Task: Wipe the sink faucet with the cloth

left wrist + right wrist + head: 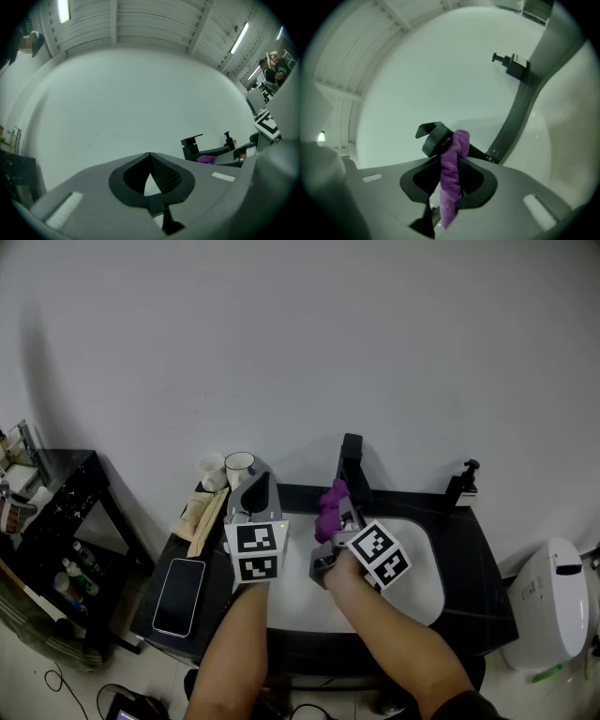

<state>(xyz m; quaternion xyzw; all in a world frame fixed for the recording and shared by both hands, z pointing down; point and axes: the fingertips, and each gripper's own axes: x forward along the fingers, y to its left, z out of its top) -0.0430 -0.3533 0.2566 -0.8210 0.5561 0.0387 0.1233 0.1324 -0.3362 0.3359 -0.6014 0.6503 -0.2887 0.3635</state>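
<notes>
Risk: drag along the faucet (432, 137) could be pulling the cloth (453, 159) out of the pinch, since only a narrow bunched strip is sitting between the fingers. The right gripper (451, 180) is clamping this strip; the cloth's free end is standing beyond the fingertips, apparently against the faucet spout. The left gripper (150, 173) is hovering closed, holding nothing.

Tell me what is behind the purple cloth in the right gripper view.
The black faucet stands right behind the purple cloth, which the right gripper holds in its fingers. The cloth hides part of the faucet.
</notes>
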